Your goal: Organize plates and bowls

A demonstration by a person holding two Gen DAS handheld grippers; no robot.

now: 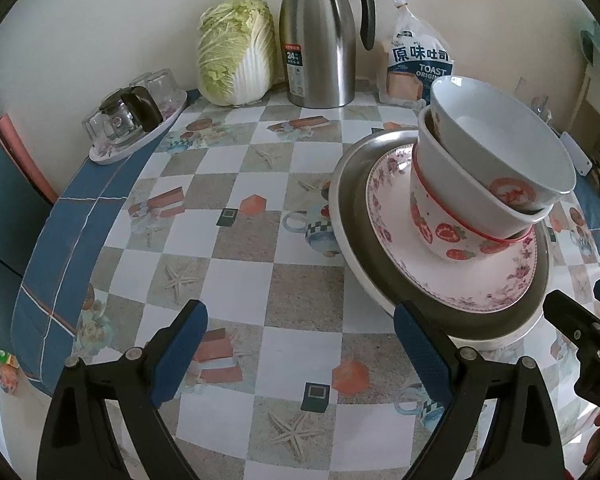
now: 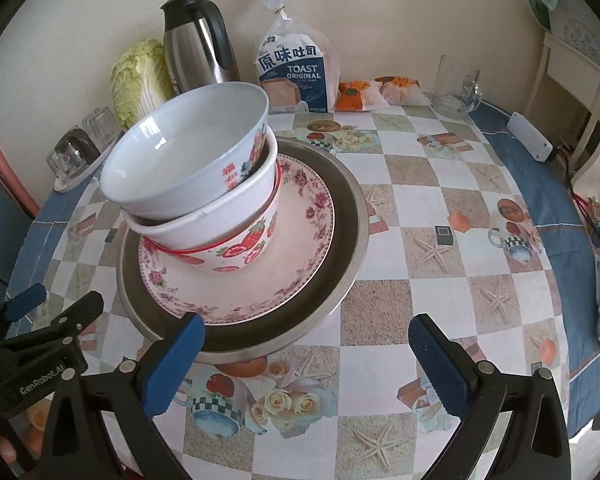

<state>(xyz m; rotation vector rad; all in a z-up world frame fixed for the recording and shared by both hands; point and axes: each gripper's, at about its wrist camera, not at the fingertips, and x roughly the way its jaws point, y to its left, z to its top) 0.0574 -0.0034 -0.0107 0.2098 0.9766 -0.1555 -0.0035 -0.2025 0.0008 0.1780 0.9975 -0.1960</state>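
A stack stands on the table: a wide metal plate at the bottom, a pink floral plate on it, then a strawberry-print bowl, and a white bowl nested tilted on top. My left gripper is open, low over the tablecloth, left of the stack; its right finger lies near the metal plate's front rim. My right gripper is open, in front of the stack, its left finger at the metal plate's near rim. Neither holds anything.
Along the wall stand a napa cabbage, a steel thermos jug and a toast bag. A tray of upturned glasses sits far left. A glass pitcher and snack packets are at the back right.
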